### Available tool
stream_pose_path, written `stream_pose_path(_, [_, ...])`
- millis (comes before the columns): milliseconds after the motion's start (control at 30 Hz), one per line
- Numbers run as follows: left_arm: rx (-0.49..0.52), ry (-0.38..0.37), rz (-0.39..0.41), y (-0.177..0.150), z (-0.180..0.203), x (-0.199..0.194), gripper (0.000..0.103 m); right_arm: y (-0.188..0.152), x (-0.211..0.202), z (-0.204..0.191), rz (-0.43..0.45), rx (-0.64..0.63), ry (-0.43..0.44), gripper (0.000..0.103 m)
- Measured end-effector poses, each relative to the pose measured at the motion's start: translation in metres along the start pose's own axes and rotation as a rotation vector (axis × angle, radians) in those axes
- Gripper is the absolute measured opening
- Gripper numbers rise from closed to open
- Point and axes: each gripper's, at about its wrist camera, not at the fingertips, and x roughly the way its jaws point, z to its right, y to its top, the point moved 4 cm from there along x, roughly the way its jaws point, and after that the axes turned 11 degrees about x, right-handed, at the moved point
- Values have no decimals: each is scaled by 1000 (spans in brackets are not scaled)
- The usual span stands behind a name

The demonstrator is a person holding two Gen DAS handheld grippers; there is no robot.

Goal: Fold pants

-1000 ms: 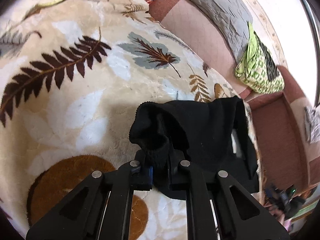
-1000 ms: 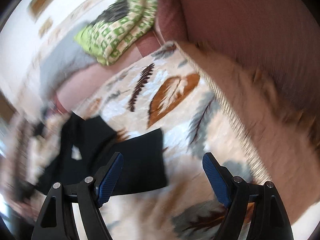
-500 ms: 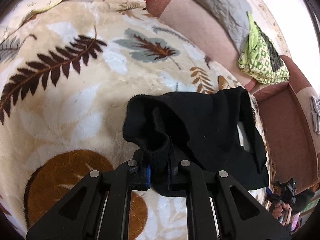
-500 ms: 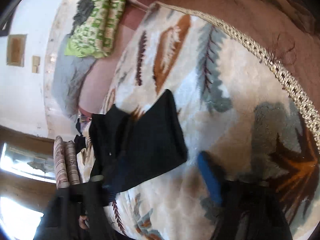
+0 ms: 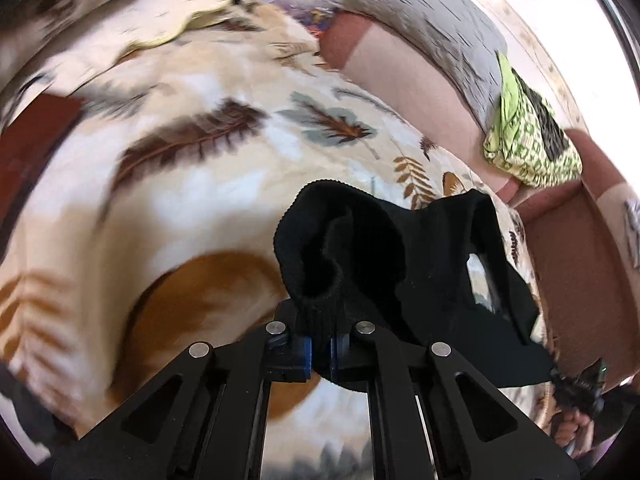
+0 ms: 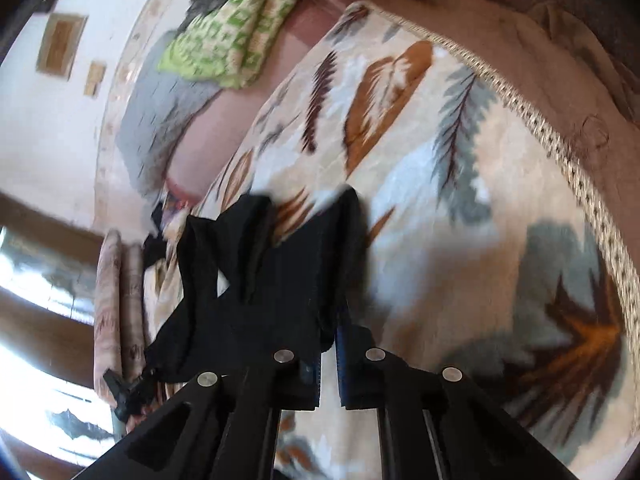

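We see the left gripper [image 5: 319,354] clamped on a bunched edge of the black pants [image 5: 416,280], lifted above the leaf-patterned blanket [image 5: 208,184]. The right gripper [image 6: 329,354] has just been closing and now pinches another edge of the pants.

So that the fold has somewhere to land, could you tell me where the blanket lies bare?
Bare blanket spreads left of the black pants, out to the yellow cloth. In the right wrist view, bare blanket runs from the pants to the braided edge. It is crowded by the green patterned bundle and grey quilt.
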Motion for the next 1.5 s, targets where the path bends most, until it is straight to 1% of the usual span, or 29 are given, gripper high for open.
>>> stream_pose_path(100, [-73,-6,-29,-11,-18,-16,4,-16,5,0,-61,-44,-48,5])
stream_pose_path(133, [-89,-5,-56,-13,-21,-15,4,-17,8,2,-68,-44,-76,5])
stream_pose_path(167, [-104,3,-72,-14,-22,-13,5,-16,12,10,-76,-22,-123,5])
stream_pose_path(200, [-126,41,-91,-13,-25,-9,7,-13,15,19,-73,0,-181,4])
stream_pose_path(233, [-138,77,-103,-13,-29,-7,9,-9,15,28,-42,29,-238,1])
stream_pose_path(267, [-168,114,-109,-13,-35,-5,12,-3,10,28,4,38,-258,1])
stream_pose_path(300, [-195,122,-111,-13,-39,-5,18,4,0,24,90,1,-338,5])
stream_pose_path(333, [-217,130,-106,-13,-44,-7,25,8,-8,17,162,-51,-419,5])
stream_pose_path(367, [-240,143,-91,-13,-47,-10,29,12,-14,2,234,-126,-446,6])
stream_pose_path(400, [-251,153,-69,-13,-49,-16,32,13,-15,-18,270,-209,-374,6])
stream_pose_path(433, [-247,151,-40,-11,-48,-21,32,12,-12,-35,271,-276,-291,7])
stream_pose_path(467, [-229,144,-6,-10,-45,-26,32,8,-3,-55,248,-343,-178,15])
stream_pose_path(500, [-204,140,29,-8,-41,-32,32,3,11,-69,194,-372,-77,34])
stream_pose_path(533, [-182,131,59,-6,-37,-36,33,-1,25,-77,128,-373,-13,45])
stream_pose_path(567, [-143,100,105,-3,-30,-41,35,-4,45,-83,39,-352,23,52])
stream_pose_path(600, [-111,73,136,-2,-24,-44,40,-5,61,-84,-23,-323,27,52])
stream_pose_path(633, [-65,24,165,0,-13,-47,46,-4,77,-84,-82,-287,21,52])
stream_pose_path(667, [-35,-21,167,1,-5,-46,50,-2,91,-81,-108,-248,5,52])
stream_pose_path(700, [-13,-64,154,0,2,-42,53,3,99,-80,-113,-218,-3,52])
stream_pose_path(767, [21,-126,111,-3,12,-33,53,10,112,-70,-125,-141,-26,52])
stream_pose_path(867, [68,-195,32,-13,27,-22,53,10,122,-61,-152,-78,-2,52])
stream_pose_path(933, [60,-212,-3,-18,29,-17,53,9,124,-66,-151,-102,35,49])
stream_pose_path(1000, [6,-251,-52,-25,26,-10,53,8,122,-73,-176,-139,86,31])
stream_pose_path(1033, [-34,-285,-79,-27,24,-5,53,5,122,-76,-177,-171,88,28])
stream_pose_path(1100, [-72,-326,-107,-31,28,0,53,5,128,-91,-161,-205,94,8])
stream_pose_path(1167, [-88,-336,-135,-33,34,8,53,6,119,-97,-121,-215,127,7])
stream_pose_path(1333, [-93,-372,-233,-47,57,24,53,0,82,-116,-32,-240,264,6])
stream_pose_path(1467, [-93,-372,-234,-44,66,33,53,-10,57,-123,9,-258,326,6])
stream_pose_path(1500, [-93,-382,-223,-42,68,34,43,-11,52,-122,18,-256,334,6])
